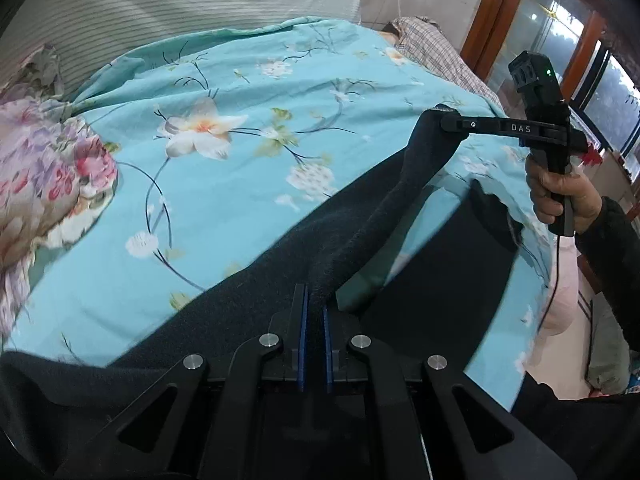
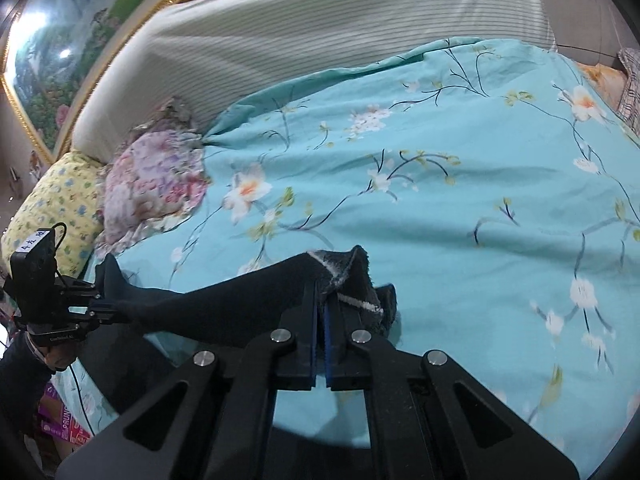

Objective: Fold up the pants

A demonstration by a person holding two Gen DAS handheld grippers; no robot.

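Dark fleecy pants [image 1: 248, 304] lie on a turquoise floral bedspread [image 1: 224, 200]. My left gripper [image 1: 315, 300] is shut on a raised edge of the pants close to the camera. My right gripper [image 1: 444, 124] is shut on the other end of the same edge and holds it above the bed, so the cloth hangs stretched between the two. In the right wrist view my right gripper [image 2: 321, 292] pinches a pants corner [image 2: 352, 280] with pale lining, and the left gripper [image 2: 100, 304] grips the far end at the left.
A striped headboard cushion [image 2: 320, 32] runs along the back. A pink floral pillow [image 2: 156, 176] and a yellow pillow [image 2: 56, 204] lie at the left. A checked cloth [image 1: 436, 48] lies at the far right. The bed's edge [image 1: 532, 264] drops off at the right.
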